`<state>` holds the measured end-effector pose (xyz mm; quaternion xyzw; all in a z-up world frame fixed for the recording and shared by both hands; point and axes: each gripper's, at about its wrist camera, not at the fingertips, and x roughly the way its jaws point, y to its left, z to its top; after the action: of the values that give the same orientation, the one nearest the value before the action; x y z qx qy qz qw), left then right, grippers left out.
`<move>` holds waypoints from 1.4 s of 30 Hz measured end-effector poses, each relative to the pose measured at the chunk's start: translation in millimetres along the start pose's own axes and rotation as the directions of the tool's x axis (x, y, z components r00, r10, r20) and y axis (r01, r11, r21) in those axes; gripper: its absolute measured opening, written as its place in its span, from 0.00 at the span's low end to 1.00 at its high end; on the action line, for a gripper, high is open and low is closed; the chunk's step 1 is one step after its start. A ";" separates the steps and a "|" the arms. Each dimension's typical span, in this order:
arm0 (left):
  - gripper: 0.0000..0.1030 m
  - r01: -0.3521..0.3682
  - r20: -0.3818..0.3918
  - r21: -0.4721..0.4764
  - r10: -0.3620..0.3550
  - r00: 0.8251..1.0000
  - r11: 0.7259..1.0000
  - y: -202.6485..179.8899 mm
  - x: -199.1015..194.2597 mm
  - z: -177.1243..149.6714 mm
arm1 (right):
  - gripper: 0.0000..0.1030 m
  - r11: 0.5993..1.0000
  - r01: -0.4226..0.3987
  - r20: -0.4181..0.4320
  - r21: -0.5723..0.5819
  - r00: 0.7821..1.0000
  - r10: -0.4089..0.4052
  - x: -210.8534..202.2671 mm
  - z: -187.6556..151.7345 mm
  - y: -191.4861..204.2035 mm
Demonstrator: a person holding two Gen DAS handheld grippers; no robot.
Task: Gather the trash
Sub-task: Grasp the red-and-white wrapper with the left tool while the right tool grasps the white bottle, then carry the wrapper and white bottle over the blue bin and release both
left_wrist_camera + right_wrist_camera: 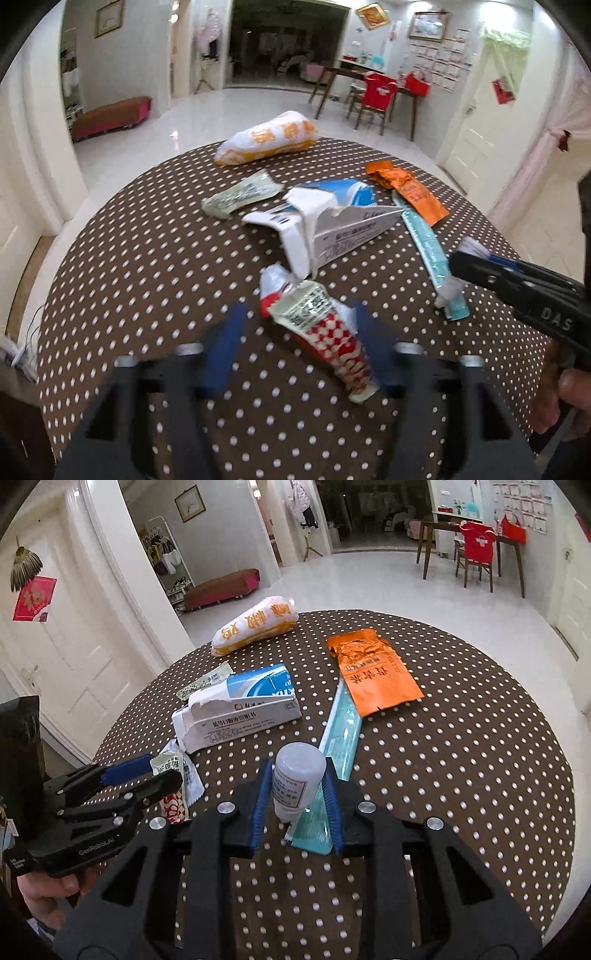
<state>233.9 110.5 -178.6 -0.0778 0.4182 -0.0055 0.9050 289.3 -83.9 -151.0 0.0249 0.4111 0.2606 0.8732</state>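
Round table (461, 775) under a brown polka-dot cloth, trash strewn across it. Far edge: a white-and-yellow plastic bag (255, 624). Middle: a torn white-and-blue medicine box (240, 716), an orange foil pouch (376, 672) to its right. Right gripper (297, 805) is clenched on a small white plastic bottle (297, 779), above a teal wrapper (341, 731). Left gripper (295, 343) stands released, fingers either side of a crumpled red-and-white checked sachet (332, 332) lying on the cloth.
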 end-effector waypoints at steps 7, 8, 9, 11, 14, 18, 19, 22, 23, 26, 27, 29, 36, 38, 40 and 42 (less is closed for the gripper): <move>0.64 0.013 -0.019 0.011 -0.013 1.000 1.000 -10.1 -2.5 -16.6 | 0.26 1.000 -0.008 0.007 0.009 1.000 0.008 -12.0 -9.6 -6.4; 0.44 0.037 -0.021 0.028 -0.036 0.999 0.999 -15.5 -3.4 -17.1 | 0.26 1.000 -0.011 0.008 0.009 1.000 0.011 -13.9 -11.3 -6.8; 0.25 0.058 -0.027 0.031 -0.057 0.998 0.998 -18.1 -3.5 -17.1 | 0.26 1.000 -0.015 0.009 0.009 1.000 0.014 -15.9 -13.2 -6.8; 0.23 0.064 -0.031 0.058 -0.063 0.998 0.996 -27.8 -7.4 -21.3 | 0.26 1.000 -0.019 0.013 0.011 1.000 0.019 -21.0 -16.4 -7.6; 0.20 0.098 -0.033 0.084 -0.095 0.995 0.992 -38.6 -14.1 -29.1 | 0.26 1.000 -0.022 0.025 0.014 0.999 0.021 -30.0 -20.2 -10.6; 0.17 0.127 -0.028 0.103 -0.125 0.992 0.987 -51.7 -24.5 -37.6 | 0.26 0.999 -0.023 0.046 0.031 0.999 0.022 -45.7 -24.7 -18.6; 0.16 0.134 -0.024 0.108 -0.133 0.991 0.985 -55.9 -27.7 -38.8 | 0.26 0.999 -0.024 0.052 0.036 0.998 0.022 -49.8 -25.8 -20.7; 0.16 0.161 -0.007 0.138 -0.162 0.987 0.977 -73.7 -37.4 -40.0 | 0.25 0.999 -0.020 0.071 0.044 0.997 0.016 -62.9 -28.2 -28.1; 0.16 0.169 -0.002 0.147 -0.170 0.985 0.975 -79.3 -39.2 -39.7 | 0.25 0.999 -0.017 0.079 0.051 0.997 0.013 -68.4 -29.0 -31.8; 0.16 0.196 0.011 0.176 -0.201 0.979 0.965 -99.3 -43.3 -36.2 | 0.25 0.998 -0.013 0.100 0.068 0.995 0.006 -82.2 -31.1 -42.6; 0.16 0.208 0.016 0.186 -0.214 0.977 0.960 -107.5 -44.9 -34.6 | 0.25 0.997 -0.011 0.108 0.075 0.994 0.003 -87.0 -32.0 -46.8; 0.16 0.225 0.023 0.201 -0.234 0.972 0.953 -120.9 -46.4 -31.5 | 0.25 0.996 -0.004 0.122 0.088 0.992 -0.007 -96.5 -34.1 -55.6; 0.16 0.279 0.050 0.275 -0.303 0.952 0.920 -182.9 -54.8 -20.6 | 0.25 0.989 0.024 0.179 0.147 0.982 -0.051 -135.5 -42.0 -92.0; 0.16 0.293 0.054 0.296 -0.322 0.945 0.909 -204.3 -55.6 -17.1 | 0.25 0.985 0.041 0.196 0.167 0.978 -0.074 -149.9 -44.4 -106.4; 0.16 0.308 0.054 0.314 -0.340 0.939 0.898 -222.1 -56.5 -14.6 | 0.25 0.980 0.059 0.215 0.192 0.972 -0.100 -166.0 -48.8 -123.5; 0.16 0.324 0.055 0.333 -0.362 0.931 0.885 -243.8 -57.2 -13.0 | 0.25 0.972 0.081 0.231 0.219 0.964 -0.132 -182.3 -54.6 -140.9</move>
<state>200.2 -127.8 -108.2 -0.0037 0.3381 -0.2285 0.9130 214.7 -301.6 -94.9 0.1253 0.3264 0.1638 0.9224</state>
